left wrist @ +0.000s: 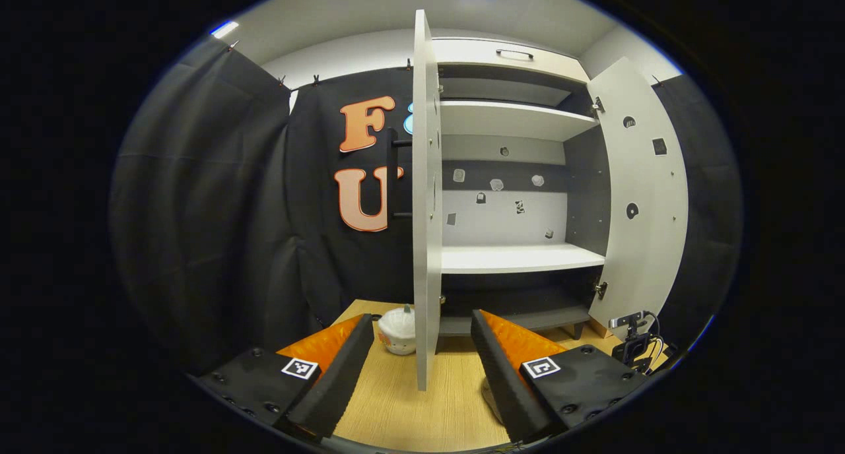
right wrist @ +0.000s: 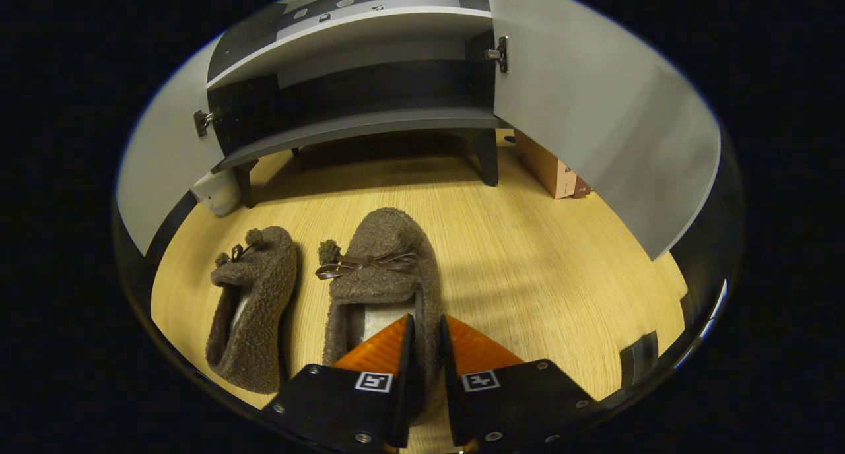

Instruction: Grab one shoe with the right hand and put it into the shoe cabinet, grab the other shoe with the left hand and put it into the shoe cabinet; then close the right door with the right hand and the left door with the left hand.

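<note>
Brown fuzzy slippers sit side by side on the wooden floor (right wrist: 528, 243) before the open cabinet (right wrist: 370, 127). The right tool (right wrist: 422, 348) is clenched on the side wall of the right slipper (right wrist: 386, 269); the left slipper (right wrist: 254, 295) lies free. The left tool (left wrist: 419, 355) hangs released near the left door (left wrist: 426, 196).

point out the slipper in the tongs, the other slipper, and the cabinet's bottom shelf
gripped slipper (right wrist: 386, 243): right gripper view, fuzzy toe
other slipper (right wrist: 261, 289): right gripper view, upper
bottom shelf (right wrist: 370, 125): right gripper view, front edge
</note>
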Action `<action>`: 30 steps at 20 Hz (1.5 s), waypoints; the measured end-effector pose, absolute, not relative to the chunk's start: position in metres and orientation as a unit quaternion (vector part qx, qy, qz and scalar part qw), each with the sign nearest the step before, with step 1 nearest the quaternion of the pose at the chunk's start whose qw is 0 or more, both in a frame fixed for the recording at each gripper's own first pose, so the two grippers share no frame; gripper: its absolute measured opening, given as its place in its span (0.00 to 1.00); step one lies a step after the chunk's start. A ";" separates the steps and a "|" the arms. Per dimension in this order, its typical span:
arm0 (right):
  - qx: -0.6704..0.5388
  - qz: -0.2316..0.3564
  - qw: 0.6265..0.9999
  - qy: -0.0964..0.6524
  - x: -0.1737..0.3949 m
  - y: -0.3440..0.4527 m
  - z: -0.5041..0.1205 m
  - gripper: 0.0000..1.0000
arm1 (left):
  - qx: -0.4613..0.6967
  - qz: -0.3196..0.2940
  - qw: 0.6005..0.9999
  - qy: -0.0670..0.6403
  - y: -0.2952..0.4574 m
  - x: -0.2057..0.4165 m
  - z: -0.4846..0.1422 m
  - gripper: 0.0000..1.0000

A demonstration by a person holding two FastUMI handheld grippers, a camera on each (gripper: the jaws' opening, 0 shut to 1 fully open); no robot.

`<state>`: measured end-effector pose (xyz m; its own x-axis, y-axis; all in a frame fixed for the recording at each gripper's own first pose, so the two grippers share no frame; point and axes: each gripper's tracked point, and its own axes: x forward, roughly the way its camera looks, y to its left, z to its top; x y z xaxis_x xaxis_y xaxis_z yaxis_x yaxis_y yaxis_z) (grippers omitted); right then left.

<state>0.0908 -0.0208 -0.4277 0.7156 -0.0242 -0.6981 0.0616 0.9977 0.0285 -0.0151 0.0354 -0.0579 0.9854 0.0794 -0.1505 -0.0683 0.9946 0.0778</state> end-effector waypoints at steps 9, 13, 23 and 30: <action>0.044 -0.034 0.950 0.307 0.104 -0.021 -0.291 0.01 | 0.032 0.026 0.997 0.071 0.034 -0.012 -0.060 0.96; 0.042 -0.007 0.967 0.251 0.116 0.001 -0.189 0.01 | 0.025 0.016 0.997 0.072 0.032 -0.009 -0.063 0.96; 0.065 0.008 0.983 0.172 0.190 0.026 0.002 0.01 | 0.023 0.000 0.998 0.061 0.025 -0.003 -0.062 0.96; 0.080 -0.011 0.988 0.132 0.272 0.019 0.070 0.01 | 0.027 -0.002 0.998 0.060 0.025 0.010 -0.063 0.94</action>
<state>0.2719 0.0194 0.0695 0.9647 -0.0010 -0.2634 0.0433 0.9870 0.1547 0.0097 0.0253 -0.0629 0.9927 -0.0004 -0.1205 0.0070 0.9985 0.0541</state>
